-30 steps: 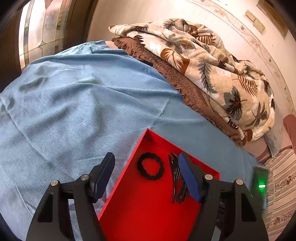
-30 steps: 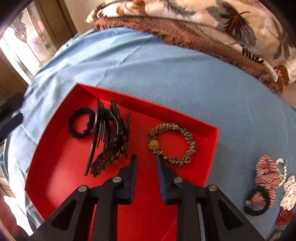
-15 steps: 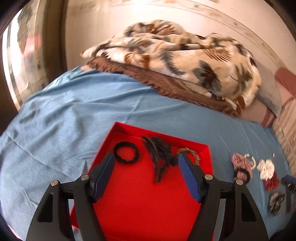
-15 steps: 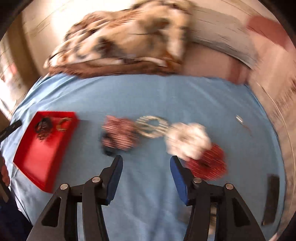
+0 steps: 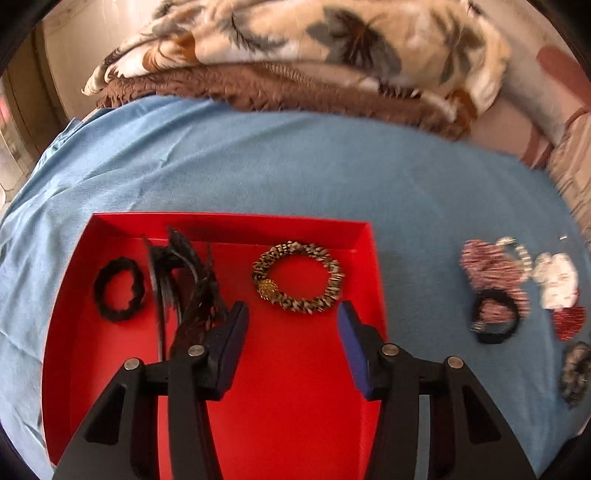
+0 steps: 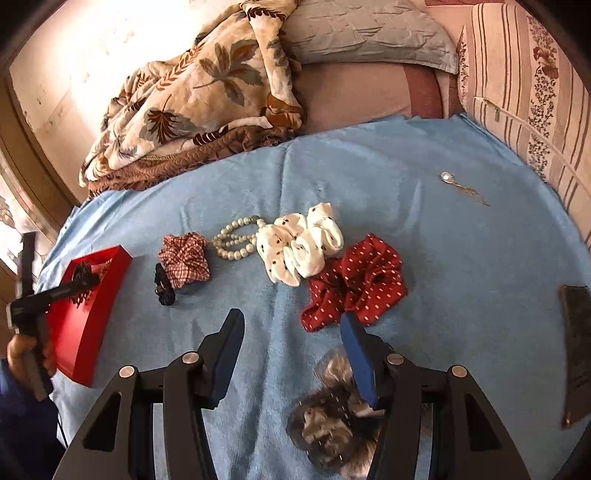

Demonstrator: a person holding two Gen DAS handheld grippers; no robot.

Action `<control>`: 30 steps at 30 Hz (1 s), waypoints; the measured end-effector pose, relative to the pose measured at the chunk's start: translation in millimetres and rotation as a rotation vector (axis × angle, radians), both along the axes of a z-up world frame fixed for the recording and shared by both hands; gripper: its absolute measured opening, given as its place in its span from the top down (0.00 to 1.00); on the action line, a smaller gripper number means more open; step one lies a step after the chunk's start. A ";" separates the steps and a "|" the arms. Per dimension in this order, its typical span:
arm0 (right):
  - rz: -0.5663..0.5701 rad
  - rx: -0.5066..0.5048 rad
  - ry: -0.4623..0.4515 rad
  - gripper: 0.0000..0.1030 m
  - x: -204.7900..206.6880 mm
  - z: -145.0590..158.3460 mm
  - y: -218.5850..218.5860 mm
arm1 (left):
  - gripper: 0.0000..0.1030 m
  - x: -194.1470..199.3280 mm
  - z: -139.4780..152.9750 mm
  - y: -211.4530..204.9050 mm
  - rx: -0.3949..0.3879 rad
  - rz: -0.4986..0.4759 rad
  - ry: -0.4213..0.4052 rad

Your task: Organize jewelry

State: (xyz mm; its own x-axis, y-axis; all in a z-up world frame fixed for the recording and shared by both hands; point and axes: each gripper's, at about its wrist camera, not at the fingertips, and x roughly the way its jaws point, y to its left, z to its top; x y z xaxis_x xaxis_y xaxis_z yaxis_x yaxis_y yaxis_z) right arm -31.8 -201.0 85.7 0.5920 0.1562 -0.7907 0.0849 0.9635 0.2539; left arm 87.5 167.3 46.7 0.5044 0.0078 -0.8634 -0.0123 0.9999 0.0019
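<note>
The red tray (image 5: 229, 223) lies on the blue cloth and holds a black scrunchie (image 5: 118, 293), black hair claws (image 5: 184, 288) and a leopard-print bracelet (image 5: 297, 277). My left gripper (image 5: 291, 314) hovers over the tray just in front of the bracelet; its jaws are closing with nothing between them. My right gripper (image 6: 291, 321) stands open above bare cloth. Beyond it lie a red dotted scrunchie (image 6: 358, 280), a white scrunchie (image 6: 299, 243), a pearl bracelet (image 6: 234, 240), a checked scrunchie (image 6: 184, 258) and a black hair tie (image 6: 164, 286). A grey-brown furry scrunchie (image 6: 328, 417) sits under its right finger.
A leaf-print blanket (image 6: 192, 92) and pillows (image 6: 369, 33) are heaped at the back of the bed. A small silver pendant (image 6: 461, 186) lies far right, and a dark flat phone (image 6: 576, 350) rests at the right edge. A person's hand (image 6: 22, 350) holds the left gripper at the tray.
My right gripper opened, left the tray and swung right over the loose scrunchies. My left gripper slid right across the tray toward the leopard bracelet, and its jaws narrowed.
</note>
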 end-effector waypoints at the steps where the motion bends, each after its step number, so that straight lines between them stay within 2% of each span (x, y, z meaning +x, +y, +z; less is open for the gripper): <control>1: 0.002 0.006 -0.005 0.43 0.8 -1.8 -0.3 | 0.53 3.9 -3.4 -0.4 0.001 0.007 0.009; 5: 0.008 0.034 0.005 0.43 6.3 -14.4 -2.2 | 0.53 18.6 -11.3 3.4 -0.050 0.033 0.019; 6: 0.009 0.040 0.011 0.43 7.6 -17.0 -2.4 | 0.61 19.7 -11.3 2.6 -0.060 0.027 0.020; 7: 0.010 0.046 0.016 0.43 9.0 -18.9 -2.3 | 0.77 19.1 -11.0 0.8 -0.072 0.020 0.015; 8: 0.014 0.049 0.018 0.43 10.0 -20.1 -1.2 | 0.87 19.5 -10.6 0.4 -0.092 0.010 0.018; 11: 0.035 0.038 0.007 0.43 11.0 -18.5 5.8 | 0.87 14.8 -5.4 -0.4 -0.082 0.010 0.001; 16: 0.090 0.034 -0.009 0.43 13.2 -12.6 25.5 | 0.87 -10.6 21.0 6.7 -0.164 -0.003 -0.051; 22: 0.215 0.037 -0.007 0.43 35.1 -11.7 77.3 | 0.87 -61.0 64.2 15.7 -0.224 -0.046 -0.139; 26: 0.252 0.032 0.017 0.43 58.7 -24.7 111.9 | 0.87 -84.4 77.8 32.3 -0.266 -0.033 -0.178; 30: 0.226 0.037 0.065 0.43 76.9 -44.3 130.2 | 0.87 -93.1 81.7 49.2 -0.290 -0.016 -0.206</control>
State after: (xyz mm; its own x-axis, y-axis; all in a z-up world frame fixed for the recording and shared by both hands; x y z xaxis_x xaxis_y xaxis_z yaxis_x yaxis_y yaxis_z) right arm 45.0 -70.8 41.4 0.4865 0.3087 -0.8173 -0.1144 0.9500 0.2907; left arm -5.7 216.6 128.4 0.6663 -0.2320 -0.7086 0.0325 0.9585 -0.2833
